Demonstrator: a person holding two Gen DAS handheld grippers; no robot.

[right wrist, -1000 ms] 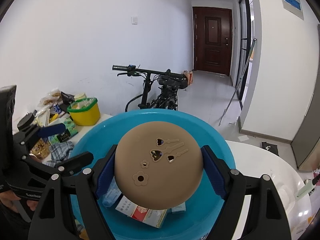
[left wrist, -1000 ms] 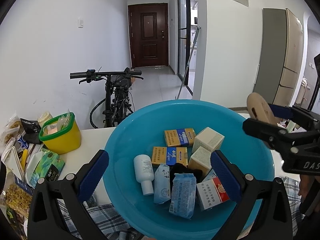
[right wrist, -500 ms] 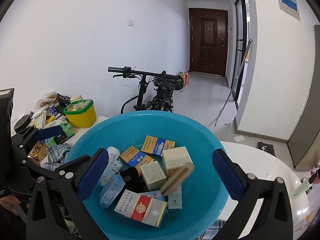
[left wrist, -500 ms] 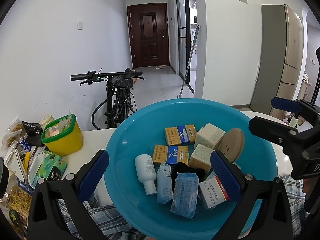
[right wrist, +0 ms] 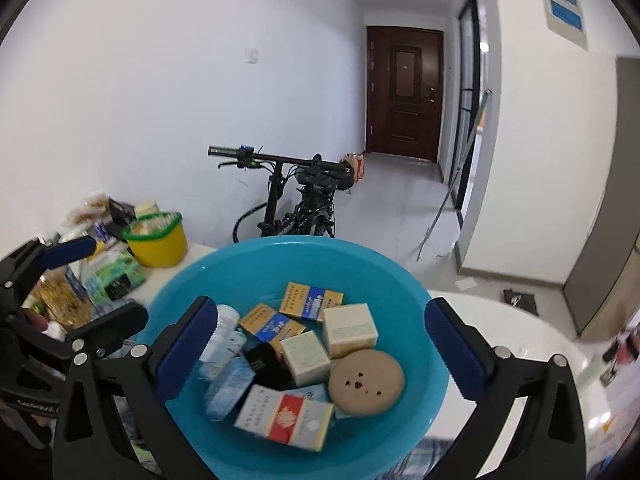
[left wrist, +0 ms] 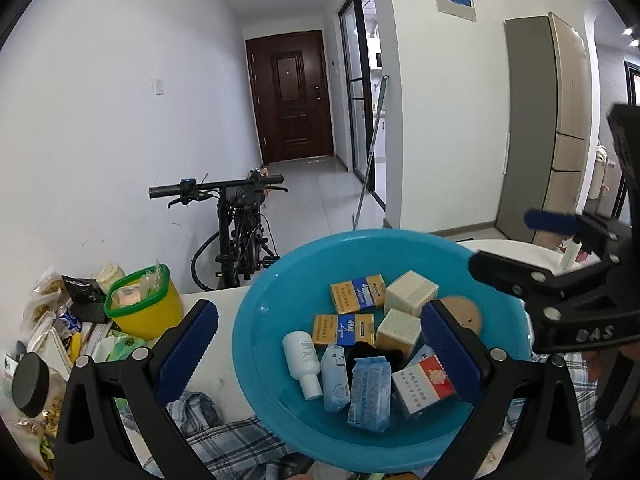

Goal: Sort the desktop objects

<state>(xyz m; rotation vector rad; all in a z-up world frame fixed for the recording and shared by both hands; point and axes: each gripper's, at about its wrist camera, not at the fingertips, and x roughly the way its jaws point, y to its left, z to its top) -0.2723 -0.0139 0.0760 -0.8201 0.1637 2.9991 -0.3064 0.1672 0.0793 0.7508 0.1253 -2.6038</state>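
A blue basin [right wrist: 304, 256] is filling the lower centre of both wrist views as I am holding my two tools over it, with a bicycle [right wrist: 296, 200] standing behind it at mid-frame and a yellow tub [right wrist: 158, 242] sitting at the left edge. My right gripper [right wrist: 316, 344] is standing wide open with nothing between its jaws, which have just been opening, and my left gripper [left wrist: 320, 356] is hanging open and empty as well. The tan round disc [right wrist: 366, 382] is lying inside the basin at lower right of the right wrist view, touching cream boxes [right wrist: 348, 330] and resting beside a red-and-white carton [right wrist: 286, 416].
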